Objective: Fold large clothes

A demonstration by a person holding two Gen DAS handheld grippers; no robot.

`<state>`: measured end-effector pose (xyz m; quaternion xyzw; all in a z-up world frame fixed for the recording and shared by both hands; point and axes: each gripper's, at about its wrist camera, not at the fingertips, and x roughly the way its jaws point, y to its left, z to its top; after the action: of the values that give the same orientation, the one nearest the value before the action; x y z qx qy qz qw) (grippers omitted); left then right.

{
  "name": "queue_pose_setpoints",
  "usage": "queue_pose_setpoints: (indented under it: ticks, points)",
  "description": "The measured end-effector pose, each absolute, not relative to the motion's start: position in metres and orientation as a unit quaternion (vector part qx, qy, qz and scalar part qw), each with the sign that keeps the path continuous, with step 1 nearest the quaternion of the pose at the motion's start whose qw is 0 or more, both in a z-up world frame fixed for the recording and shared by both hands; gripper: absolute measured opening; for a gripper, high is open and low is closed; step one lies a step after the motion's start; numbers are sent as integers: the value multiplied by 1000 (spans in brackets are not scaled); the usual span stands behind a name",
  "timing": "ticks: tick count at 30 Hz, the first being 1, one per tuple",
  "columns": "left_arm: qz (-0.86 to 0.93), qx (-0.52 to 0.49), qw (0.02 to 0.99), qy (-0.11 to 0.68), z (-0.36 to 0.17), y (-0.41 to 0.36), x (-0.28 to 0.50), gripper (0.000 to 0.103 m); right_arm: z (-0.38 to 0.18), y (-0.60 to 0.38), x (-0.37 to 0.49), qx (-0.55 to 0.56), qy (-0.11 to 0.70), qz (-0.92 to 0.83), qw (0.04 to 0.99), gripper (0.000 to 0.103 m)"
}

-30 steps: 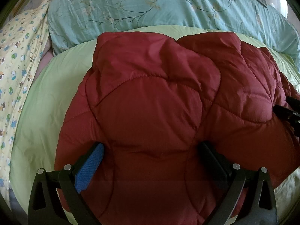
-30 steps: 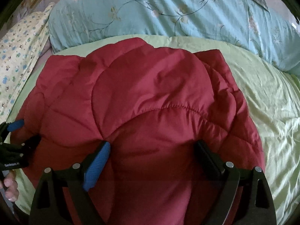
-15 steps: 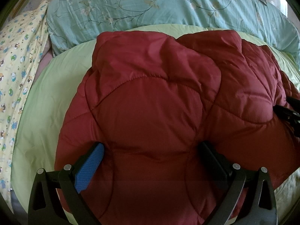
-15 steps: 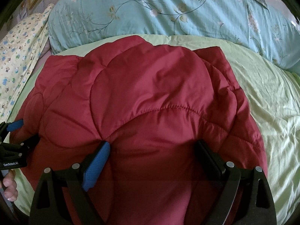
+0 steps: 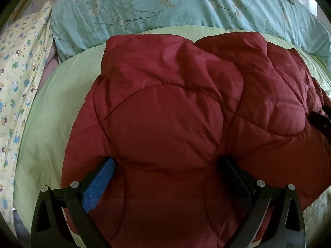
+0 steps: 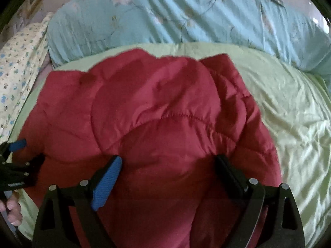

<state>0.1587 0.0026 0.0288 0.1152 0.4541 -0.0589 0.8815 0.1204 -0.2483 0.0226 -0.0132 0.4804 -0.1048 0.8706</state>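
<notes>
The left gripper stands with its jaws spread wide, a thick bulge of the red quilted jacket swelling between them; its blue pad lies against the fabric on one side and the black finger is sunk into it on the other, so the padding is clasped across a broad span. The right gripper stands the same way, jaws about as wide as they go, a fat fold of the jacket wedged between its blue pad and its black finger. In the right wrist view the left gripper shows at the left edge at the jacket's side, the person's fingers below it. The jacket lies heaped on a pale green sheet; beyond it lies a light blue flowered quilt; to the left lies a yellow patterned cloth.
</notes>
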Motion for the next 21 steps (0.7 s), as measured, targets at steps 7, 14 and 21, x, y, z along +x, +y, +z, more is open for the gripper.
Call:
queue_pose_setpoints:
  ticks: [7, 14, 21]
  points:
    - [-59, 118, 881, 454, 29, 3, 159, 103, 18, -246, 122, -24, 485, -108, 868, 94]
    - [-58, 121, 881, 453, 30, 2, 159, 103, 17, -244, 120, -24, 484, -108, 868, 94]
    - [-59, 123, 882, 452, 29, 2, 160, 103, 39, -228, 101, -29, 456, -105, 883, 93]
